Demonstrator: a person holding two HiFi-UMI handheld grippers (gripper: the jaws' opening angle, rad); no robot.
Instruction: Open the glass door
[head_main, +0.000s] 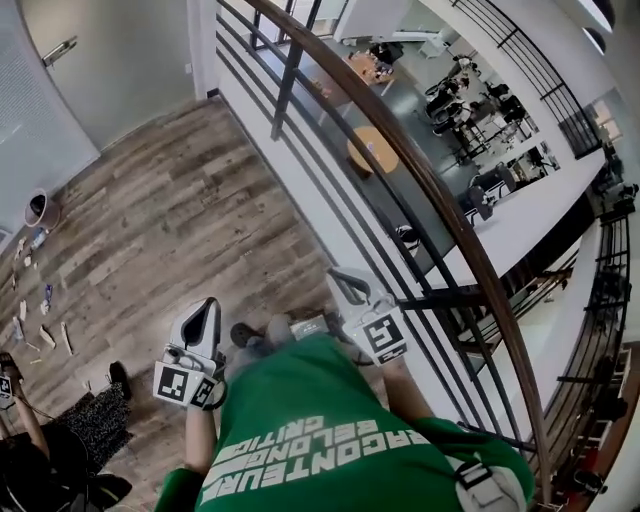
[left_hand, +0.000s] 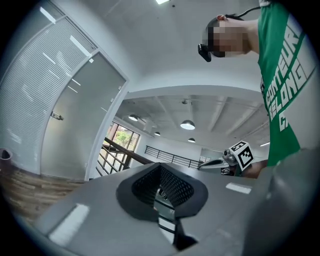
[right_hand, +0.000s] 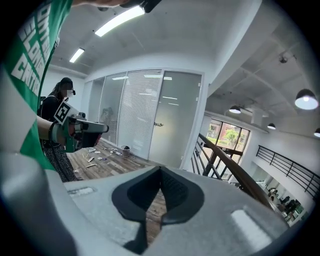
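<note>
L gripper (head_main: 204, 318) and R gripper (head_main: 347, 286): I hold both at chest, jaws shut, nothing betw. them. Glass door (head_main: 120, 60) looks shut, well ahead across the wood floor (head_main: 180, 220), untouched. Small bin (head_main: 37, 208) on floor left of door; contents unreadable.

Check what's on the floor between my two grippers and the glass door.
Head view: only bare wood floor lies between the left gripper, the right gripper and the glass door; the small bin and scraps sit off left.
</note>
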